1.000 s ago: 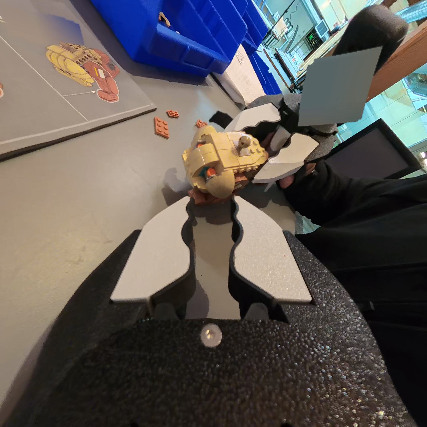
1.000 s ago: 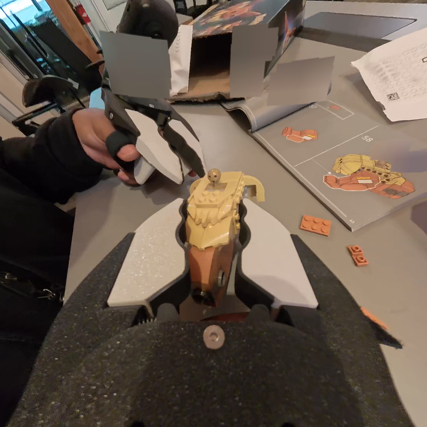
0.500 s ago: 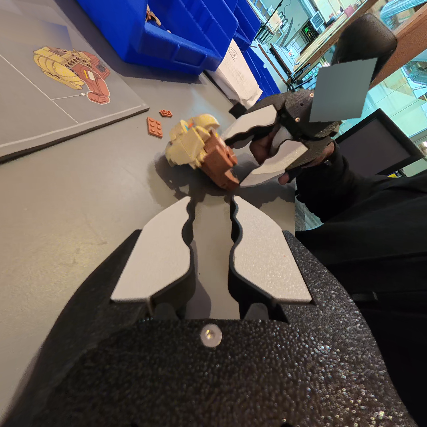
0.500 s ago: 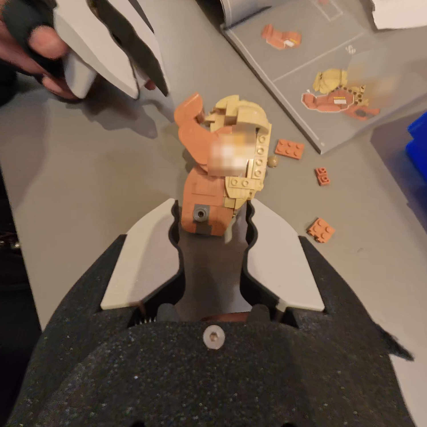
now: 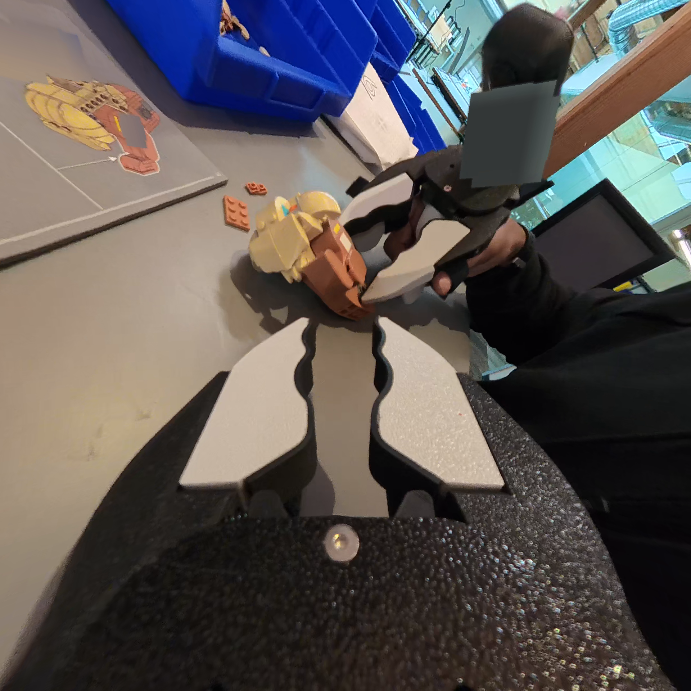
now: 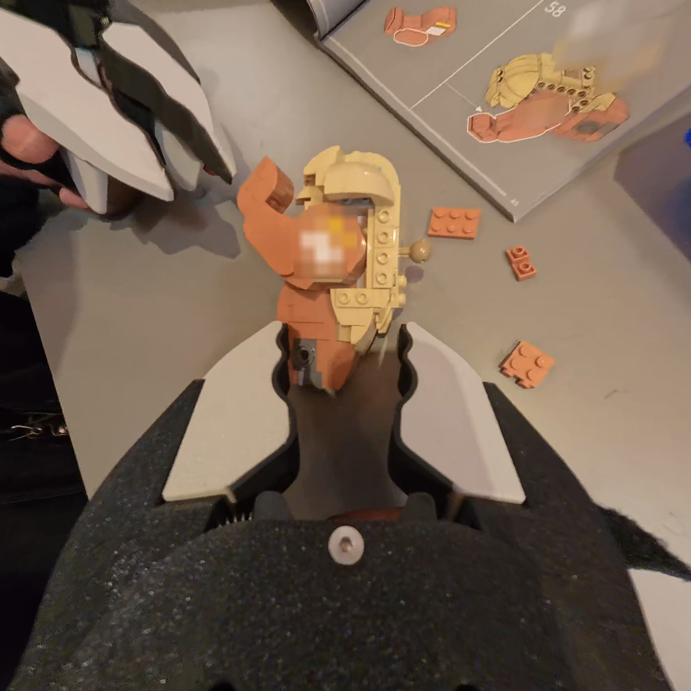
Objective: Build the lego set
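Observation:
A tan and reddish-brown brick model (image 6: 336,243) lies on its side on the grey table (image 6: 149,299). My right gripper (image 6: 342,329) is open. The model's brown lower end sits between the right gripper's fingertips, with a gap on the right side, so the pads do not clamp it. The left wrist view shows the same: the right gripper (image 5: 357,258) is spread around the brown end of the model (image 5: 299,243). My left gripper (image 5: 342,321) is open and empty, just short of the model. It also shows at the upper left of the right wrist view (image 6: 196,185).
Three loose reddish-brown plates (image 6: 454,224) (image 6: 521,263) (image 6: 527,364) lie to the right of the model. An open instruction booklet (image 6: 523,74) lies beyond them. Blue bins (image 5: 261,56) and a white paper bag (image 5: 377,123) stand at the back. A dark screen (image 5: 598,243) is behind the person's arm. Across from one pair of fingers to the other is roughly 9 cm.
My right gripper held the model up between its pads a second ago. It has since opened and laid the model on the table. My left gripper stayed open and drew back slightly.

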Tool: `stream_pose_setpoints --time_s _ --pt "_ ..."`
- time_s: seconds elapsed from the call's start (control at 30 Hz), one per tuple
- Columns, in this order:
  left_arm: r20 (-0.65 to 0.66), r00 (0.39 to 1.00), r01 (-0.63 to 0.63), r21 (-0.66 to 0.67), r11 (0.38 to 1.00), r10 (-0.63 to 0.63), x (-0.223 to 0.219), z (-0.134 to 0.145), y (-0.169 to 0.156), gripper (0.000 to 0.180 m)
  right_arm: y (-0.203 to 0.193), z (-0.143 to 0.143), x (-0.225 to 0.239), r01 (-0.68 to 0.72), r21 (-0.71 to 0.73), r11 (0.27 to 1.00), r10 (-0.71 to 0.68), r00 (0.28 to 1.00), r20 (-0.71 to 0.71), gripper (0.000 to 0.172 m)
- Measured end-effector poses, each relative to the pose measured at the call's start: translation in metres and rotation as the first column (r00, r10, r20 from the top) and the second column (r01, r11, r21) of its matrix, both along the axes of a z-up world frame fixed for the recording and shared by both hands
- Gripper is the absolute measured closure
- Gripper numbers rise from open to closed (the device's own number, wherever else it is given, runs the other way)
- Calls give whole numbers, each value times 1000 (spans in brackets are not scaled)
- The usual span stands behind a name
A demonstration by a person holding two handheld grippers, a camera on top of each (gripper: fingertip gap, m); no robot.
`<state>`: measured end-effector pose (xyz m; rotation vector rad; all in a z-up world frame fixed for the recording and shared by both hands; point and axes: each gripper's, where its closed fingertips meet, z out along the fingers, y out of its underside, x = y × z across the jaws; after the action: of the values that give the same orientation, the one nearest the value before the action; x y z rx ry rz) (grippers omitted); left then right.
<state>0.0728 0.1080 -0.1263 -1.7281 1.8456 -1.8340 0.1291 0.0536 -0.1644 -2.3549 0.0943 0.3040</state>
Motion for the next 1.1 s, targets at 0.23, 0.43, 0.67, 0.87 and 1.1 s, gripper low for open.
stream_pose_setpoints --time_s 0.23,0.43,0.67,0.87,1.1 --pt "-51 999 -17 46 999 19 12 -8 0 152 4 -11 -15 -49 -60 997 59 981 186 117" --pt "-71 996 -41 54 998 45 8 -15 4 152 5 -12 -16 -68 -55 996 78 977 196 119" --pt "-77 997 17 170 985 -4 7 -23 -5 152 10 2 -13 -84 7 996 84 995 -62 120" --pt "-80 997 31 186 982 -17 8 -24 -7 152 11 5 -6 -109 4 994 109 986 -130 120" --pt "-83 996 48 180 982 -34 7 -25 -8 152 12 2 -7 -171 -39 985 163 974 -155 130"
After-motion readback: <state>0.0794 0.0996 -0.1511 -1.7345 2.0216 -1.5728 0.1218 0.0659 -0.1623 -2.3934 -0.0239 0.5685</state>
